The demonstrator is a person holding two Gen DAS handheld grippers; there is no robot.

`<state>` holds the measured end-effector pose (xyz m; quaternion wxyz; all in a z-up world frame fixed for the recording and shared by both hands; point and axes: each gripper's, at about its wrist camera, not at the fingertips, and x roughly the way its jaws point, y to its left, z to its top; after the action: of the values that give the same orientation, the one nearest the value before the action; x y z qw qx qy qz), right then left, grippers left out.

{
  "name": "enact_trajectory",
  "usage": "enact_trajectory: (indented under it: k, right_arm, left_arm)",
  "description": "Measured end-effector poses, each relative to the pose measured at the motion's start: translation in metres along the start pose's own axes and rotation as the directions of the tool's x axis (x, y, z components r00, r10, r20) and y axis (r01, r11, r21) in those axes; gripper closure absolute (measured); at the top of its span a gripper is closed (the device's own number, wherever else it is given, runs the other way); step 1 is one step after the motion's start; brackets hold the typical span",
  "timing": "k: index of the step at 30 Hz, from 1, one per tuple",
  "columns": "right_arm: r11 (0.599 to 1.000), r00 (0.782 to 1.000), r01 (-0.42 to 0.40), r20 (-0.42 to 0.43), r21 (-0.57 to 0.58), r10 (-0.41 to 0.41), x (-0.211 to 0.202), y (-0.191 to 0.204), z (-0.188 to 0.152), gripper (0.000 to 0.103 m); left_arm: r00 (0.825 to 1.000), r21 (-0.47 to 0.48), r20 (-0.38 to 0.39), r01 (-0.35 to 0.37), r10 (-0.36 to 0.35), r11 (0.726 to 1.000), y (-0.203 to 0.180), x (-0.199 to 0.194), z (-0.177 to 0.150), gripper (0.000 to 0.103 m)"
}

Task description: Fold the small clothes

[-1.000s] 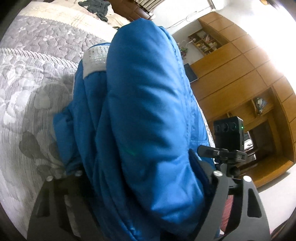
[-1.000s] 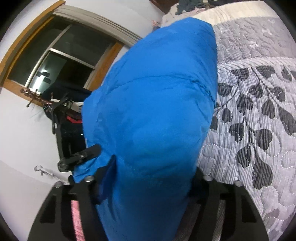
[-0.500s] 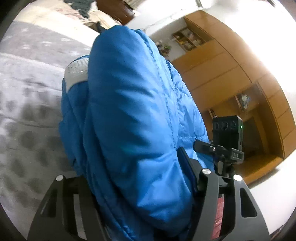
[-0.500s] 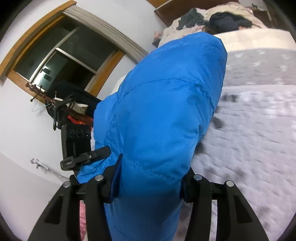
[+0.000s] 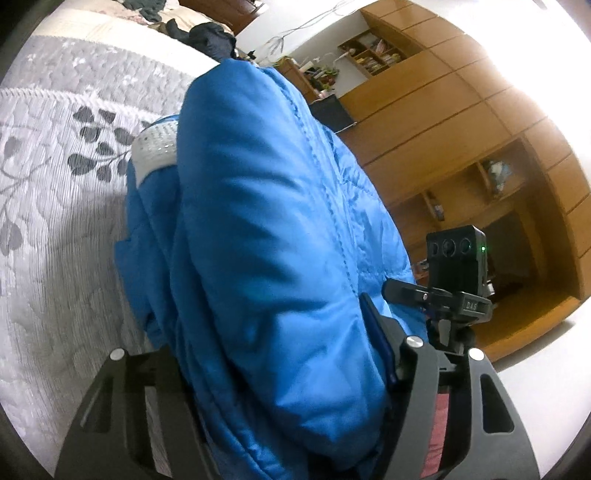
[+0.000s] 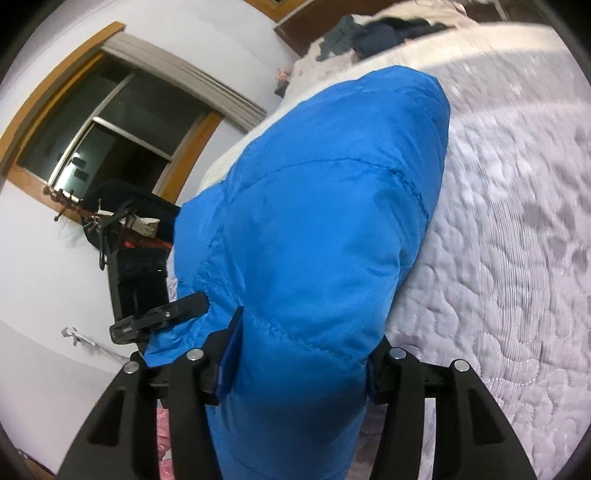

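Centrally, a small blue padded jacket (image 5: 266,229) fills both wrist views. It is puffy and quilted, with stitched seams and a white knitted cuff or hem band (image 5: 155,151) showing on its far side. It is held up between the two tools, with part of it hanging close to the bed (image 5: 55,184); whether its lower edge touches the bed cannot be told.

The left tongs (image 5: 273,373) have their two black fingers spread fairly wide around a thick bunch of the jacket, pressing into it from both sides. The right tongs (image 6: 299,354) are likewise closed onto a fat fold of the same jacket (image 6: 314,221), blue pads sunk into the fabric.

Compared with a second ago, both views have swung upward: more of the room now shows, and the bed's leaf-patterned grey quilt (image 6: 517,240) sits lower and further off, slightly blurred with motion in the right view. This suggests the jacket is being lifted and carried, probably to lay one half over the other or to set it down flat, so the fold appears to be mid-way rather than finished.

Beyond the jacket, dark clothes (image 5: 207,31) lie heaped at the far end of the bed. Wooden wardrobes and shelves (image 5: 461,129) line the wall in the left view; a dark window with a wooden frame (image 6: 103,133) shows in the right view.
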<state>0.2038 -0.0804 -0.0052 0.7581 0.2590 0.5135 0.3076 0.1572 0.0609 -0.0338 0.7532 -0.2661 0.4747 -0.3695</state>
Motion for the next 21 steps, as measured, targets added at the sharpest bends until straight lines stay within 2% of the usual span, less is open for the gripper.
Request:
enact_trajectory:
  k: [5,10,12,15,19,21]
  right_arm:
    - [0.999,0.999,-0.044,0.015,0.029,0.044,0.006,-0.042,-0.011,0.039]
    - [0.998,0.997,-0.057,0.048,0.028,0.056,0.007,-0.052,-0.022,0.032]
    - [0.998,0.997,-0.049,0.054,0.025,0.048,0.007,-0.051,-0.022,0.026]
    - [0.999,0.998,-0.02,0.062,0.024,0.019,0.004,-0.045,-0.026,0.023]
    - [0.995,0.989,0.098,0.114,-0.015,-0.096,-0.023,-0.027,-0.034,0.023]
    - [0.992,0.983,0.125,0.135,-0.019,-0.122,-0.037,-0.019,-0.04,0.023]
  left_arm:
    - [1.0,0.02,0.007,-0.014,0.014,1.0,0.007,0.013,-0.005,0.028]
    - [0.999,0.036,0.041,0.001,-0.003,0.999,0.024,0.012,-0.012,0.022]
    - [0.999,0.035,0.05,-0.001,-0.001,0.999,0.025,0.01,-0.014,0.022]
    - [0.999,0.018,0.048,-0.021,0.02,1.0,0.026,0.001,-0.02,0.022]
    - [0.996,-0.002,0.076,-0.052,0.052,0.999,0.02,-0.023,-0.026,0.022]
    - [0.993,0.0,0.095,-0.073,0.072,0.997,0.015,-0.038,-0.029,0.022]
